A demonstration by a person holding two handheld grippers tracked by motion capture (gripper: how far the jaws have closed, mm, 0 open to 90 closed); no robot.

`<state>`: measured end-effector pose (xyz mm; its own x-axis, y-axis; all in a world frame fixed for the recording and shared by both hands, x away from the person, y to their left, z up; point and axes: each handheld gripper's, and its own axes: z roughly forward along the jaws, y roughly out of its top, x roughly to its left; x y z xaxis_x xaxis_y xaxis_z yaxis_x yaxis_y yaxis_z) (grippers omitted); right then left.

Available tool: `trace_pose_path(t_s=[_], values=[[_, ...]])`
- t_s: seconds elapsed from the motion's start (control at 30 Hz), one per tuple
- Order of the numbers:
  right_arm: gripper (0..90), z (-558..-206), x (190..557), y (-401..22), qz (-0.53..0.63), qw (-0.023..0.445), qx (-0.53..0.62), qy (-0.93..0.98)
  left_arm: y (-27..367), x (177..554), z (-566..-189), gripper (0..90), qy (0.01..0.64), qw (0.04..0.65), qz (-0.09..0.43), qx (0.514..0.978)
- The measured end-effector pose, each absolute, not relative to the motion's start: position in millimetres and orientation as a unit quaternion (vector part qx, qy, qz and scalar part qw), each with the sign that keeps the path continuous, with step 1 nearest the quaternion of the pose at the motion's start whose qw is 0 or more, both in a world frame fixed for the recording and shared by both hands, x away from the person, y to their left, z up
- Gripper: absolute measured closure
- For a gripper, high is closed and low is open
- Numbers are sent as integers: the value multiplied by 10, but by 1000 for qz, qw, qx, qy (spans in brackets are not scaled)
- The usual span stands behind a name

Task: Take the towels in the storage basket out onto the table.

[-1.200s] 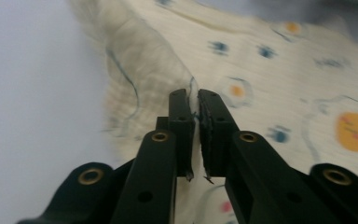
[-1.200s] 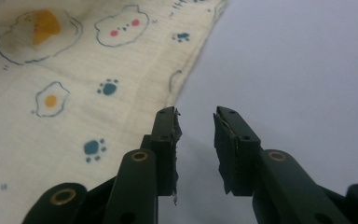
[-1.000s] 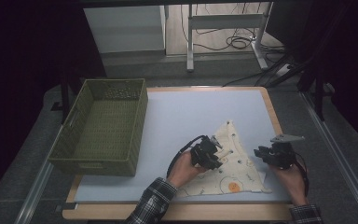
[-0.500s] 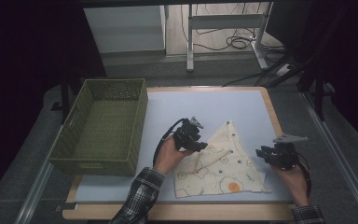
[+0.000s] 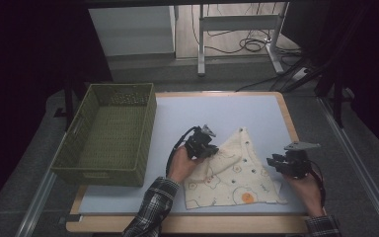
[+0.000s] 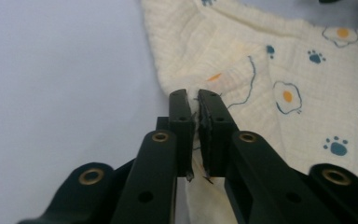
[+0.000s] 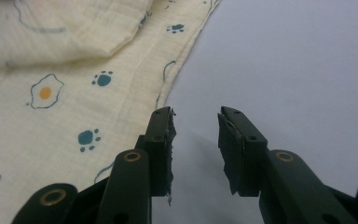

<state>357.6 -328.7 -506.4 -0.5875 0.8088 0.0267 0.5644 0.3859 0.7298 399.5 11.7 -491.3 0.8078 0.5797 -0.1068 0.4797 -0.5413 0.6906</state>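
left tool (image 6: 194,100) pinched on cloth (image 6: 279,70)

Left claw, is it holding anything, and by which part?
Yes: the left claw is shut on the cloth, pinching its left edge.

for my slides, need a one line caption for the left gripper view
Left hand-held gripper shut on the edge of a cream cloth printed with fried eggs and paw prints, on a pale blue table.
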Motion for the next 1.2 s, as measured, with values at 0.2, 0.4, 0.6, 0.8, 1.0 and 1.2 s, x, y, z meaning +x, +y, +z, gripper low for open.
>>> trace_pose_path(t_s=[0.2, 0.4, 0.6, 0.8, 1.0, 1.2], values=[[649, -5065, 3625, -3215, 361, 167, 418, 817, 312, 4078, -4814, 845, 324, 373, 82, 865], [601, -5051, 3733, -3047, 380, 152, 412, 814, 450, 4143, -4898, 813, 341, 364, 74, 864], [571, -5116, 3787, -2788, 373, 143, 394, 828, 504, 4138, -4928, 859, 344, 369, 76, 860], [860, -5208, 3734, -2725, 355, 139, 387, 840, 586, 4175, -4881, 864, 360, 372, 104, 849], [864, -5183, 3646, -2858, 347, 143, 388, 842, 711, 4344, -4914, 864, 401, 342, 143, 838], [853, -5172, 3559, -3060, 347, 141, 399, 837, 811, 4571, -5008, 860, 439, 293, 183, 829]])
